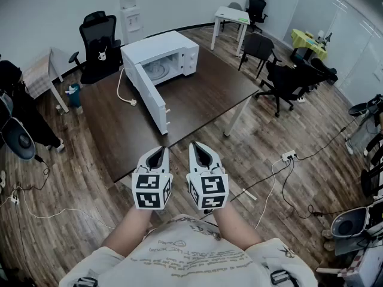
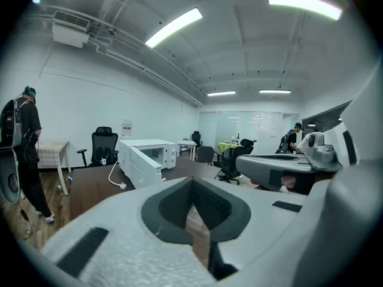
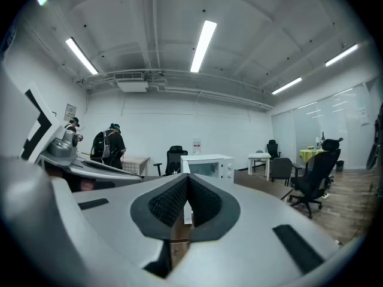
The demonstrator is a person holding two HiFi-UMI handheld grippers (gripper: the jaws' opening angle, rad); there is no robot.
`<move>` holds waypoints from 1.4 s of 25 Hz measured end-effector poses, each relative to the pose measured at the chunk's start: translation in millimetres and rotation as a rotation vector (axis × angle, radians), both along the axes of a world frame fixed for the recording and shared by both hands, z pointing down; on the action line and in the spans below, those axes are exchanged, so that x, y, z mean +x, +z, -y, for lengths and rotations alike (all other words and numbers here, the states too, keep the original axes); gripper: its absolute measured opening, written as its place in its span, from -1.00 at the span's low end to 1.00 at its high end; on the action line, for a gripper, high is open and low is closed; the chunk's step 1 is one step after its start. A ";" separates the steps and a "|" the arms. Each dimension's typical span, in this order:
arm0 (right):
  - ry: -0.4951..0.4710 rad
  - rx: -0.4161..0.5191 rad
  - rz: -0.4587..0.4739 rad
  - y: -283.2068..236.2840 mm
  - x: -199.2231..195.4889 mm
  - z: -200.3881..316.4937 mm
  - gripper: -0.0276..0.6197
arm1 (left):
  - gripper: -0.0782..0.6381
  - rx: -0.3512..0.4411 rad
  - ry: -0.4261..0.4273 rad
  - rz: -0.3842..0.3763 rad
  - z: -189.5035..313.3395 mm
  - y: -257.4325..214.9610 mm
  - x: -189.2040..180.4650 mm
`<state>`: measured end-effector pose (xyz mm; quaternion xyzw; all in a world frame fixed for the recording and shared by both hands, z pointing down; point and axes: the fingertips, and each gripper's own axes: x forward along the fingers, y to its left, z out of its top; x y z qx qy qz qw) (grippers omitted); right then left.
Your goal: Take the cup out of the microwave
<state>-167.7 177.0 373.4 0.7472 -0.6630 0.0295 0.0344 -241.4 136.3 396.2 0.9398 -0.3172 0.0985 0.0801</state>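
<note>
White left gripper [image 1: 159, 151] and right gripper [image 1: 198, 146] clenched empty, staged short of white boxy microwave [image 1: 157, 45], door [image 1: 152, 100] open for access

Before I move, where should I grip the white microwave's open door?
Pinch the white microwave door at its free vertical edge, the end nearest you, clear of the latch prongs. Come in from your side of the dark brown table: it stands edge-on to you. Open the shut right gripper first.
</note>
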 end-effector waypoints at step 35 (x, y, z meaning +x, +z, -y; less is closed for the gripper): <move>0.010 -0.052 0.040 46.1 128.1 -68.1 -0.87 | -0.75 -0.030 0.036 0.033 -42.1 26.5 145.1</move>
